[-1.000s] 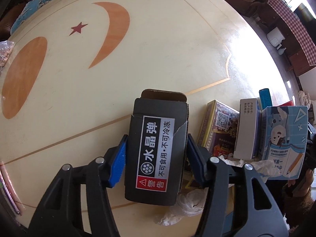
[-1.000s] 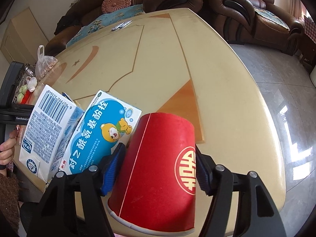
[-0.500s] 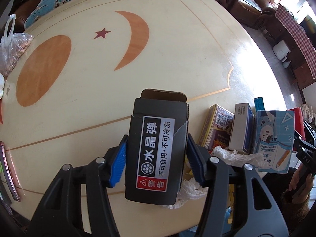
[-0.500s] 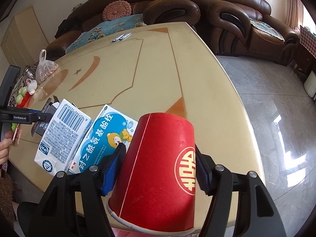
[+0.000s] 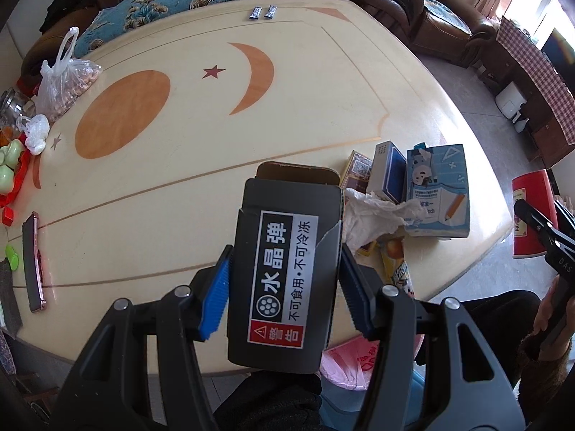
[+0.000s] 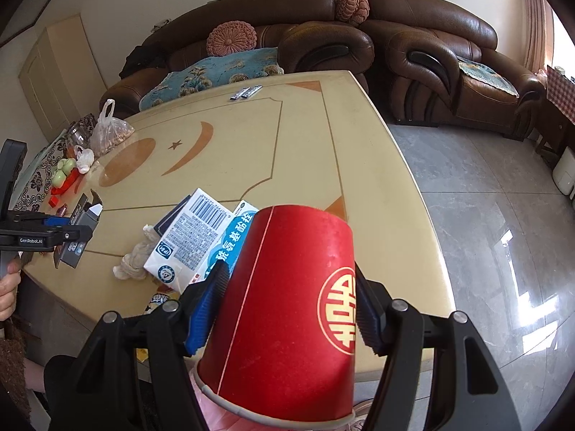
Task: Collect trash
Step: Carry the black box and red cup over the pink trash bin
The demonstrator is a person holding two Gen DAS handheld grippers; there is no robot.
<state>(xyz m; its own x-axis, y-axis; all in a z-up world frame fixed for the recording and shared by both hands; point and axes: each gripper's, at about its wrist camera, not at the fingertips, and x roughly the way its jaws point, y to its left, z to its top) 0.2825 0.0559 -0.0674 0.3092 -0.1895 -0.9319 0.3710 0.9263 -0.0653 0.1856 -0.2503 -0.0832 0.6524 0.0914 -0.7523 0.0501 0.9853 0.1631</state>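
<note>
A: What is the biggest thing in view?

B: A wide cream desk (image 5: pixel 323 82) with inlaid orange shapes: a circle, a crescent and a small red star. Brown leather sofas (image 6: pixel 413 46) stand behind it, and grey floor tiles lie to one side.

A: What sits on the desk?

B: Near the front edge, a cluster of trash: a blue illustrated carton (image 5: pixel 440 190) standing upright, a white and blue box (image 5: pixel 390 172) touching it, a small dark printed box (image 5: pixel 357 168) beside that, and crumpled white tissue (image 5: pixel 370 212) in front of them. A clear plastic bag (image 5: pixel 66 82) is at the far left, and a phone (image 5: pixel 32 262) lies flat near the left edge. Two small wrappers (image 5: pixel 263 12) lie at the far side.

A: And the left hand-held gripper?

B: The left hand-held gripper (image 5: pixel 284 287) is pinching a black box (image 5: pixel 287 269) with a white label and a red warning tag. Its blue pads press both long sides. The box is off the desk, its top flap open.

A: The right one?

B: The right hand-held gripper (image 6: pixel 291 309) is clamped on a red paper cup (image 6: pixel 284 309) with a gold emblem, held upside down, rim toward the camera, clear of the desk. A pink bag (image 5: pixel 350 362) shows below the desk edge.
</note>
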